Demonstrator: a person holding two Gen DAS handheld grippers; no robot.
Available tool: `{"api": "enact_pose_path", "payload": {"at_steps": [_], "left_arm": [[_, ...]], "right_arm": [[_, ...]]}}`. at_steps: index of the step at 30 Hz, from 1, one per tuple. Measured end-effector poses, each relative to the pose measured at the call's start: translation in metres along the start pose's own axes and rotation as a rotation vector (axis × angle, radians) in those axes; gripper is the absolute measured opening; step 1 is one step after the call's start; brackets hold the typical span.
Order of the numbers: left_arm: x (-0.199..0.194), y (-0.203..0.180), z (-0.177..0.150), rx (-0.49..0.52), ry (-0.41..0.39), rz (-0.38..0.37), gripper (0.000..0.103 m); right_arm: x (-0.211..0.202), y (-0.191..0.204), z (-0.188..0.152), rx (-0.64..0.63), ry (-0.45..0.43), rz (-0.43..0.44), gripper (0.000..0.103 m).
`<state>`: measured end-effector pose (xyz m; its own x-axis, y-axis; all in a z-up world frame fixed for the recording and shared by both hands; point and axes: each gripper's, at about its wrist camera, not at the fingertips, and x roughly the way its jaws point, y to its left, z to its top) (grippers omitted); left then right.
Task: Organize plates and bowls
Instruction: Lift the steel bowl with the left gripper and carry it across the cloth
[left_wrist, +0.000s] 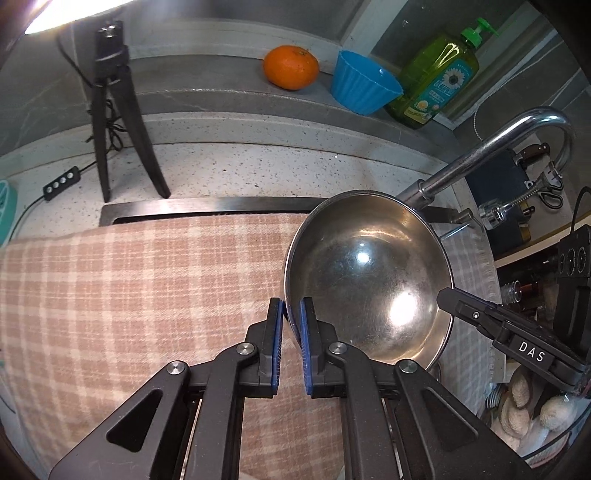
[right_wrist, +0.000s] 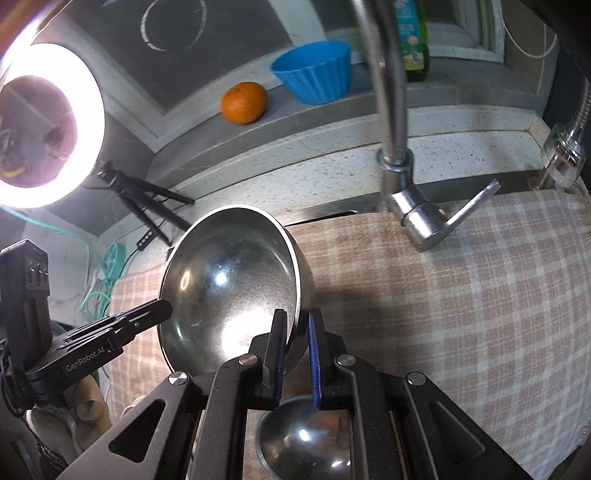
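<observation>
A steel bowl (left_wrist: 369, 273) hangs tilted above the checked cloth (left_wrist: 147, 288), held by both grippers at opposite sides of its rim. My left gripper (left_wrist: 291, 310) is shut on the bowl's left rim, blue pads pinching the wall. In the same view the right gripper (left_wrist: 445, 297) grips the far right rim. The right wrist view shows the same bowl (right_wrist: 229, 284) with my right gripper (right_wrist: 297, 317) shut on its near rim and the left gripper (right_wrist: 164, 310) clamped on the opposite edge. A second steel bowl (right_wrist: 306, 439) lies below, partly hidden by the right gripper.
A chrome faucet (right_wrist: 391, 110) arches just behind the bowl, its handle (right_wrist: 465, 210) sticking out. On the ledge stand an orange (left_wrist: 291, 67), a blue ribbed cup (left_wrist: 362, 83) and a dish soap bottle (left_wrist: 439, 74). A black tripod (left_wrist: 118, 122) and a ring light (right_wrist: 48, 125) are at left.
</observation>
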<state>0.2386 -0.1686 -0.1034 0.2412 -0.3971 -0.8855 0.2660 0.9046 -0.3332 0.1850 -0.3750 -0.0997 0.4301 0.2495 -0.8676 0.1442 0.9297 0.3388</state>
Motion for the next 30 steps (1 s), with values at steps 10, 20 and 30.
{"api": "enact_pose_path", "payload": {"at_steps": [10, 20, 30], "left_arm": [[-0.031, 0.027, -0.028, -0.023, -0.02, 0.021, 0.008], [-0.035, 0.054, -0.062, -0.051, 0.01, 0.047, 0.008], [-0.028, 0.059, -0.079, -0.047, 0.025, 0.064, 0.008]], "right_arm": [[-0.003, 0.043, -0.026, -0.058, 0.02, 0.038, 0.011], [0.019, 0.063, -0.058, -0.071, 0.094, 0.063, 0.011], [0.033, 0.057, -0.084, -0.049, 0.145, 0.075, 0.011]]}}
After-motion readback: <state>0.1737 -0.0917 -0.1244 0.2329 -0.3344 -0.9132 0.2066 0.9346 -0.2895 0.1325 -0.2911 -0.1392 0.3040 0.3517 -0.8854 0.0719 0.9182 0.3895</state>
